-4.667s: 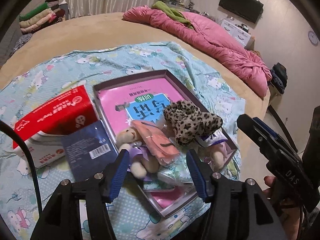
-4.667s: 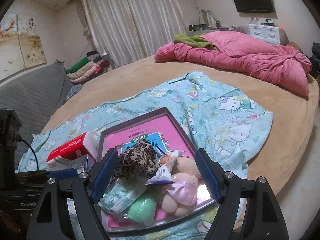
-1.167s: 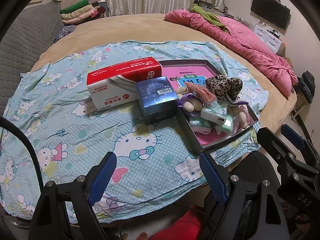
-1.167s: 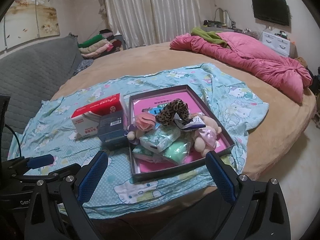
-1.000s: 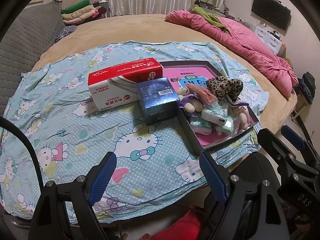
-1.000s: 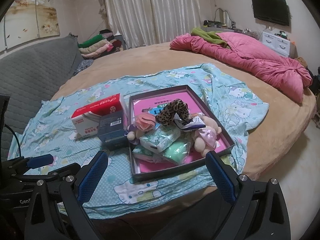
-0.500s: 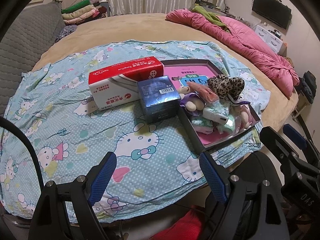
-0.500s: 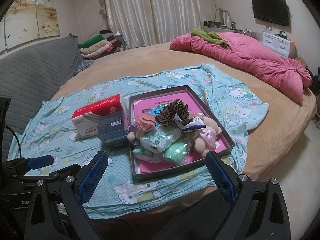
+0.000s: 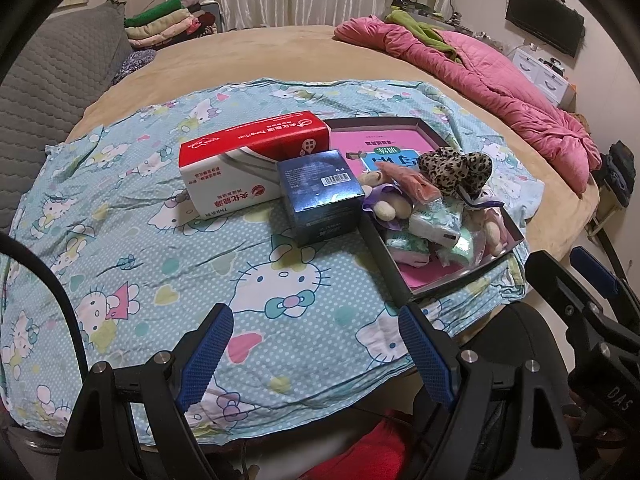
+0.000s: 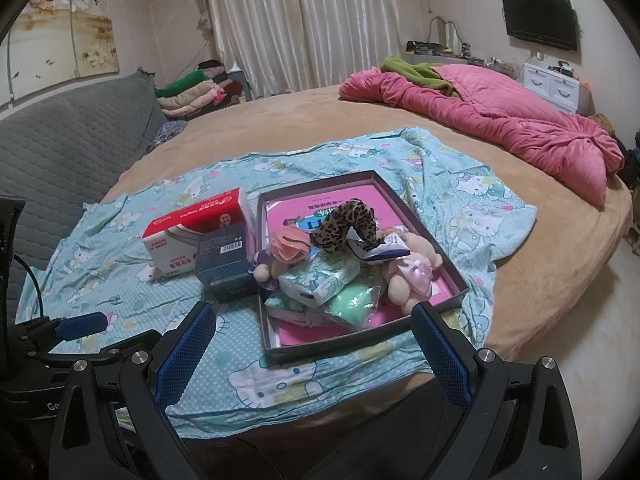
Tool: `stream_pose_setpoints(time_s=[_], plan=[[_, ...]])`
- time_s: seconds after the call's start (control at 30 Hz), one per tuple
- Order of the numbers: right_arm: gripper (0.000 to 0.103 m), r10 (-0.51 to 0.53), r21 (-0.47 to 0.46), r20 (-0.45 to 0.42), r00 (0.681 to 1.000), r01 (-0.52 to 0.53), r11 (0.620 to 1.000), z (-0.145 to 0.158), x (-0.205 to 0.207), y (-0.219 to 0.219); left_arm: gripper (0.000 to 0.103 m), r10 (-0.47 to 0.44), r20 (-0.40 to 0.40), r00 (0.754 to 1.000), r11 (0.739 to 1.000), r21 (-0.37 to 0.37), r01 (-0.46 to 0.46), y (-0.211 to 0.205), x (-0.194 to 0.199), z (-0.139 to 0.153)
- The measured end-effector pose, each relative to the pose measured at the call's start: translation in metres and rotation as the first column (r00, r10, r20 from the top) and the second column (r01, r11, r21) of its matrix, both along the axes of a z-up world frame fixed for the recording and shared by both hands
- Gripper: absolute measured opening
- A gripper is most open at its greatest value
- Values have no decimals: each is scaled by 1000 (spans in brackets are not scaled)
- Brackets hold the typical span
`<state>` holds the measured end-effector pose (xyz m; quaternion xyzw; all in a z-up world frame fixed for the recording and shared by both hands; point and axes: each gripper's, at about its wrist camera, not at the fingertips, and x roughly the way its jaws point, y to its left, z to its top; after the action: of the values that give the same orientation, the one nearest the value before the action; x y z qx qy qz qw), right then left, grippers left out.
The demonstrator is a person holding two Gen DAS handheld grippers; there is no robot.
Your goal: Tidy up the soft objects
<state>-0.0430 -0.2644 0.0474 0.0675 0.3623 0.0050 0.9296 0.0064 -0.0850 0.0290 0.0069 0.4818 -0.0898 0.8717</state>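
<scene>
We hold our left claw [image 9: 316,354] and right claw [image 10: 312,352] spread wide and empty above the bed's near edge; the soft toys [image 10: 404,276] lie heaped in the tray [image 10: 360,334] near that edge, beside the tissue box [image 10: 192,232].

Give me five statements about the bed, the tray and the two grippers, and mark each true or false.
1. The leopard-print scrunchie lies in the tray. True.
2. The blue box is inside the tray. False: it stands on the sheet beside it.
3. The left gripper holds a plush toy. False: its jaws are open and empty.
4. The tissue box has a red top. True.
5. The right gripper is shut on the tray. False: it is open, short of it.
</scene>
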Motion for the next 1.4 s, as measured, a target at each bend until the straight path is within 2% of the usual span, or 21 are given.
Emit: stream_pose_setpoints(time_s=[1.4], plan=[[98, 9, -11, -8, 1000, -9, 1000, -2, 2, 3, 84, 17, -9, 1000, 1000, 10, -17, 2, 4, -7]])
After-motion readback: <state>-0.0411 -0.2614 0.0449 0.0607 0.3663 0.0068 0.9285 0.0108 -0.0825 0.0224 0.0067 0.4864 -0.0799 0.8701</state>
